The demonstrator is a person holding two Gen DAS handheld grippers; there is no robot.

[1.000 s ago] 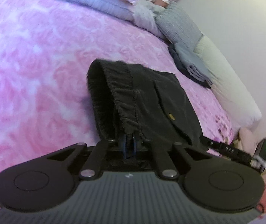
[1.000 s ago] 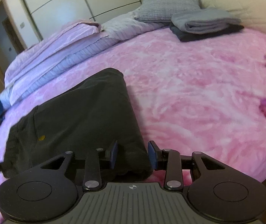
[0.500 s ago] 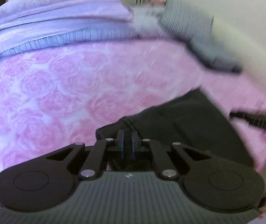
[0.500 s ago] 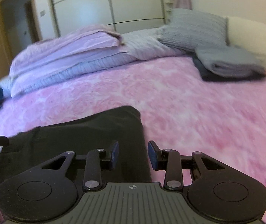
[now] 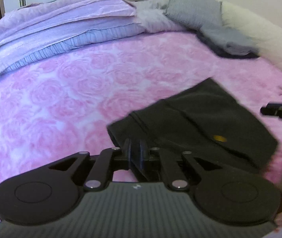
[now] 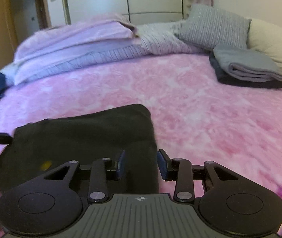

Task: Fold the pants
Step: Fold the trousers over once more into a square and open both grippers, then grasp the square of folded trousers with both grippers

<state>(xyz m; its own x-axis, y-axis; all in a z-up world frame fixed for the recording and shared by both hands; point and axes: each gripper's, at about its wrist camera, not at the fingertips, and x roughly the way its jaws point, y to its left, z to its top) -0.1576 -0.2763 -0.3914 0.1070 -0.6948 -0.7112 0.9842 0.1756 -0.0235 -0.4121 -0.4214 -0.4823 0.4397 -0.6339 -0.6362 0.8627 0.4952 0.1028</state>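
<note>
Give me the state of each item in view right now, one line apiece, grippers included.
black pants: folded into a compact rectangle, on the pink blanket.
left gripper: shut on the pants' edge.
right gripper: part-open, pants' folded edge between the jaws; grip unclear.
grey and dark folded clothes: stacked beside the pillows.
lilac bedding: folded, piled at the bed's far side.

Dark pants (image 5: 206, 123), folded compact, yellow button showing, lying on pink bedspread (image 5: 65, 91)

Left claw (image 5: 135, 151): pads pressed together, pinching dark fabric, angled downward. Right claw (image 6: 140, 164): pads parted around a fabric edge, contact unclear, angled downward.
</note>
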